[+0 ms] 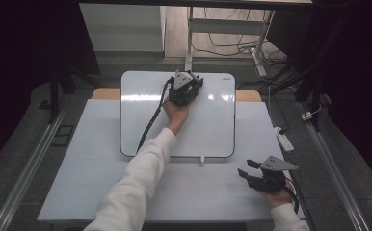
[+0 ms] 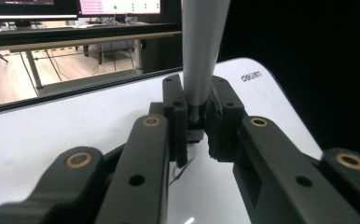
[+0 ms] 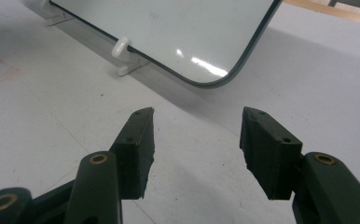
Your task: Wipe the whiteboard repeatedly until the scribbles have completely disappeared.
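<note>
Here the left tongs (image 1: 192, 83) sit over the far part of the whiteboard (image 1: 208, 130), clenched on a grey marker (image 2: 200, 56) that stands upright between the jaws in the left gripper view, its tip down at the board. The board itself lies propped on the pale surface (image 1: 78, 183), its near edge resting on small white clips (image 3: 121, 46). Over at the near right corner, the right tongs (image 1: 248, 169) rest on the surface, released, jaws spread wide and nothing between them, well apart from the board.
</note>
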Motion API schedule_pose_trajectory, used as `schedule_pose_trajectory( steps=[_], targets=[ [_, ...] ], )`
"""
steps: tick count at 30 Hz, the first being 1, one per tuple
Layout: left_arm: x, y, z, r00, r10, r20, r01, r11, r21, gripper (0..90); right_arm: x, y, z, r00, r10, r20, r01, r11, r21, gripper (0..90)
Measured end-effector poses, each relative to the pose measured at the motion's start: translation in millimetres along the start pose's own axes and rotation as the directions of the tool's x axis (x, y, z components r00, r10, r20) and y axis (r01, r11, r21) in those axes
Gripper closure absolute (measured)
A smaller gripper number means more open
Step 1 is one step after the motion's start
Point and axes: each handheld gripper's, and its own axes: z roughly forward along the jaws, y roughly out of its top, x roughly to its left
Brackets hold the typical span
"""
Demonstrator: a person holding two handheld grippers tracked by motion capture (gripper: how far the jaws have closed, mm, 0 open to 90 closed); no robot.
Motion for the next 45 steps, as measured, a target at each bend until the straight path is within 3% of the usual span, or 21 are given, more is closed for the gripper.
schedule_pose_trajectory(
  steps=[6, 7, 9, 11, 13, 15, 17, 20, 22, 24, 28, 29, 33, 35, 37, 39, 41, 45],
  targets=[
    [-15.3, -10.1, 2.1, 0.9991, 0.031, 0.028, -0.031, 0.9995, 0.009, 78.7, 3.8, 1.5, 1.8, 0.9998, -0.021, -0.004, 0.021, 1.000, 0.005, 44.5],
    [-12.4, -8.5, 0.2, 0.9992, 0.032, 0.025, -0.032, 0.9994, 0.010, 78.7, 3.8, 1.5, 1.4, 0.9998, -0.022, -0.003, 0.022, 1.000, 0.004, 44.5],
    [-1.6, -4.5, -6.0, 0.9989, 0.043, -0.020, -0.043, 0.9991, 0.007, 78.7, 2.5, 1.1, 0.7, 0.9999, -0.013, 0.000, 0.013, 1.000, 0.001, 44.5],
    [15.4, -0.8, -14.0, 0.9990, 0.014, -0.042, -0.014, 0.9999, -0.002, 78.7, 1.3, 0.8, 0.1, 1.0000, -0.006, 0.001, 0.006, 1.000, -0.003, 44.5],
    [23.0, -0.2, -18.4, 0.9990, 0.001, -0.044, -0.001, 1.0000, -0.008, 78.7, 1.2, 0.9, 0.2, 1.0000, -0.004, -0.001, 0.004, 1.000, -0.005, 44.5],
    [18.0, -3.5, -18.3, 0.9990, 0.022, -0.039, -0.022, 0.9998, -0.002, 78.7, 2.0, 1.2, 1.1, 1.0000, -0.007, -0.004, 0.007, 1.000, -0.002, 44.5],
    [9.0, -9.0, -15.1, 0.9999, 0.016, -0.005, -0.016, 0.9999, -0.003, 78.7, 3.1, 1.6, 2.3, 0.9999, -0.011, -0.006, 0.011, 1.000, 0.001, 44.5],
    [-9.0, -17.3, -7.0, 0.9985, 0.038, 0.040, -0.039, 0.9992, 0.006, 78.6, 4.8, 2.5, 2.9, 0.9998, -0.019, -0.009, 0.019, 1.000, 0.003, 44.5],
    [-11.7, -16.6, -6.1, 0.9980, 0.049, 0.039, -0.050, 0.9987, 0.007, 78.7, 4.6, 2.4, 2.4, 0.9998, -0.020, -0.003, 0.020, 1.000, 0.003, 44.5],
    [-3.7, -12.9, -9.3, 0.9980, 0.061, 0.015, -0.061, 0.9982, 0.004, 78.7, 3.5, 1.9, 1.8, 0.9999, -0.014, -0.002, 0.014, 1.000, 0.000, 44.5],
    [26.9, -4.5, -23.3, 0.9991, -0.001, -0.042, 0.000, 0.9999, -0.016, 78.7, 2.3, 1.5, 0.8, 1.0000, -0.006, -0.001, 0.006, 1.000, -0.004, 44.5],
    [29.1, -4.3, -24.8, 0.9992, -0.006, -0.040, 0.005, 0.9999, -0.014, 78.7, 2.4, 1.7, 1.3, 1.0000, -0.007, -0.003, 0.007, 1.000, -0.003, 44.5],
    [15.0, -11.3, -21.9, 0.9999, 0.014, -0.008, -0.014, 0.9999, 0.002, 78.7, 4.6, 2.8, 3.7, 0.9998, -0.015, -0.009, 0.015, 1.000, 0.000, 44.4],
    [1.3, -16.4, -15.9, 0.9989, 0.043, 0.019, -0.043, 0.9989, 0.015, 78.7, 6.1, 3.8, 4.2, 0.9997, -0.023, -0.011, 0.023, 1.000, 0.003, 44.4],
    [-4.0, -16.4, -14.4, 0.9977, 0.064, 0.022, -0.065, 0.9977, 0.019, 78.7, 6.8, 4.1, 3.9, 0.9996, -0.027, -0.008, 0.027, 1.000, 0.003, 44.3],
    [1.1, -13.9, -16.6, 0.9976, 0.067, 0.019, -0.068, 0.9975, 0.022, 78.7, 6.1, 3.7, 3.3, 0.9998, -0.018, -0.005, 0.018, 1.000, 0.000, 44.3],
    [16.0, -9.5, -24.1, 0.9982, 0.053, -0.026, -0.053, 0.9985, 0.016, 78.7, 4.8, 3.2, 2.8, 0.9999, -0.014, -0.003, 0.014, 1.000, -0.001, 44.3],
    [40.6, -5.6, -40.0, 0.9972, 0.019, -0.073, -0.018, 0.9998, 0.006, 78.7, 4.5, 2.9, 2.7, 0.9999, -0.015, -0.005, 0.015, 1.000, -0.003, 44.4]
  ],
)
